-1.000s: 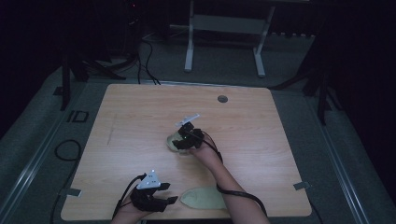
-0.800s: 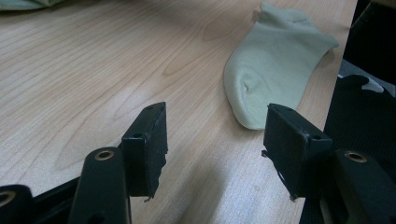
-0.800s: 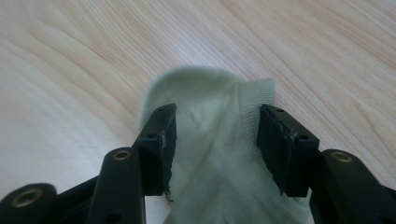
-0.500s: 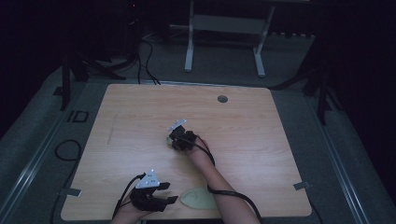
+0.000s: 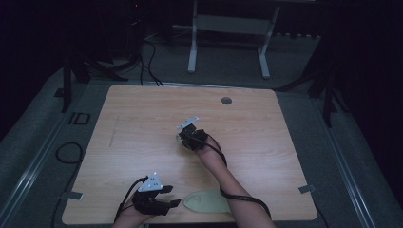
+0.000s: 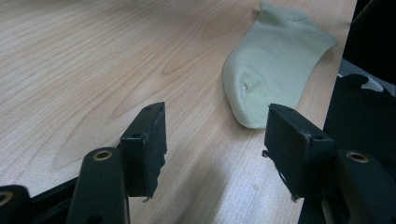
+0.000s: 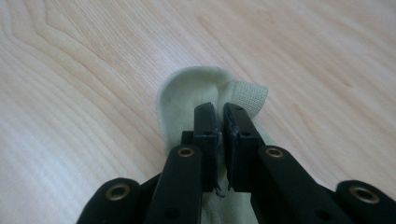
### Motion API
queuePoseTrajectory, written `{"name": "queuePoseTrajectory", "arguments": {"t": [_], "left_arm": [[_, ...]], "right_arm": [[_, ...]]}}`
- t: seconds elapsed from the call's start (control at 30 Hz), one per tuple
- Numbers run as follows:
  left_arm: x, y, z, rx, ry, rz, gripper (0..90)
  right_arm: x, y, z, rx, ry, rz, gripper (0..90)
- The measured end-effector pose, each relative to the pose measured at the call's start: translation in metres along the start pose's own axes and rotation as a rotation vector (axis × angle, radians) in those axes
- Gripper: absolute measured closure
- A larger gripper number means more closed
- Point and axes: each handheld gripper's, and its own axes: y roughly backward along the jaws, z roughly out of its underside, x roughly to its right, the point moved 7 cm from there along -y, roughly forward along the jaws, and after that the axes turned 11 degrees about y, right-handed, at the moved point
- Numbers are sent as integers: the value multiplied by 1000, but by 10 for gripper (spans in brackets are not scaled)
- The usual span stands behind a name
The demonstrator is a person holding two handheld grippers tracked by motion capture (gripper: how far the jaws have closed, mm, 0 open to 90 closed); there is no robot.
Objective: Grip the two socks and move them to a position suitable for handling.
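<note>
Two pale green socks lie on the wooden table [image 5: 142,123]. One sock [image 5: 179,139] [image 7: 184,91] sits bunched near the table's middle, and my right gripper [image 5: 184,137] [image 7: 219,112] is shut on its fabric, with the ribbed cuff [image 7: 250,95] poking out just past the jaws. The other sock [image 5: 206,202] [image 6: 275,60] lies flat by the front edge, partly under the person's right forearm. My left gripper [image 5: 172,203] [image 6: 217,128] rests open on the table just left of that sock, with nothing between its jaws.
A small round grey grommet [image 5: 226,100] is set in the table near the far edge. Cables [image 5: 66,152] trail on the floor at the left, and a white metal stand [image 5: 228,28] is beyond the table. The table's front edge lies close to the left gripper.
The right gripper has shifted a little to the left and farther from the person, onto the middle sock, which is now mostly covered by it. The left gripper has stayed put.
</note>
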Motion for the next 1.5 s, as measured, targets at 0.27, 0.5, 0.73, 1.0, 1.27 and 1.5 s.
{"name": "queuePoseTrajectory", "arguments": {"t": [0.27,0.5,0.73,1.0,1.27,1.5], "left_arm": [[-2,1,-1,5,9,-6,391],[-1,0,-1,4,13,-9,391],[2,-1,-3,4,9,-5,391],[5,-5,-5,0,12,3,391],[6,-9,-6,-4,19,5,391],[6,-12,-8,-19,11,0,391]], "right_arm": [[8,42,21,19,8,16,845],[9,75,50,31,17,20,845],[-8,96,79,40,22,7,844],[-32,76,96,9,35,-9,842],[-40,49,90,0,32,-40,839],[-45,40,98,-2,28,-43,822]]}}
